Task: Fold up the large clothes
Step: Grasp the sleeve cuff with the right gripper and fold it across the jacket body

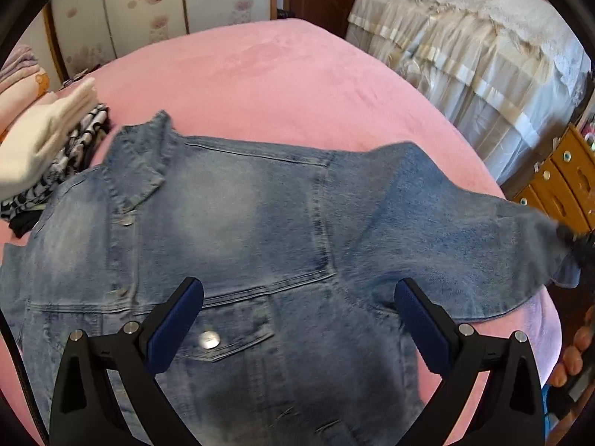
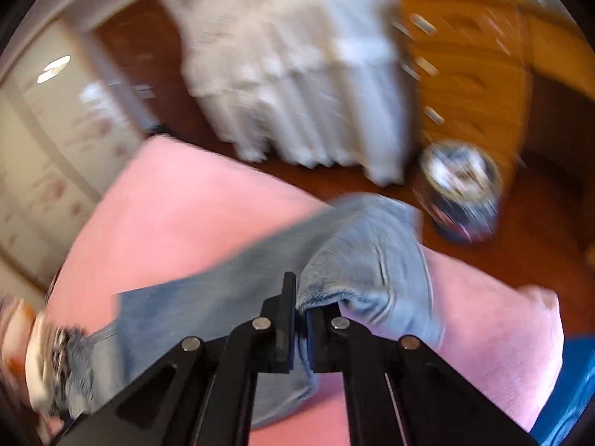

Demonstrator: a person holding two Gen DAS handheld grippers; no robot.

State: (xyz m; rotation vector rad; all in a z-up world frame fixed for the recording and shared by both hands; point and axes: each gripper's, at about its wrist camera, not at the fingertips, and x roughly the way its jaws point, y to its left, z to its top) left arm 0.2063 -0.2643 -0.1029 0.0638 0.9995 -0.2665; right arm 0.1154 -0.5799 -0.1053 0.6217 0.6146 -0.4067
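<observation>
A washed-blue denim jacket (image 1: 238, 208) lies spread front-up on the pink bed (image 1: 260, 74), collar at the left. My left gripper (image 1: 297, 293) hovers open over its chest pocket, nothing between the blue pads. The jacket's sleeve (image 1: 483, 230) stretches to the right edge of the left wrist view, where the dark tip of my right gripper (image 1: 572, 239) holds its end. In the blurred right wrist view my right gripper (image 2: 302, 306) is shut on the sleeve cuff (image 2: 334, 271), lifted off the bed (image 2: 178, 208).
Folded clothes are stacked (image 1: 55, 148) at the bed's left side. A second bed with a cream lace cover (image 1: 465, 48) stands beyond a strip of floor. A wooden drawer chest (image 1: 565, 174) is at the right. A round patterned object (image 2: 461, 193) sits on the floor. Fingers of a hand (image 1: 572, 353) show low right.
</observation>
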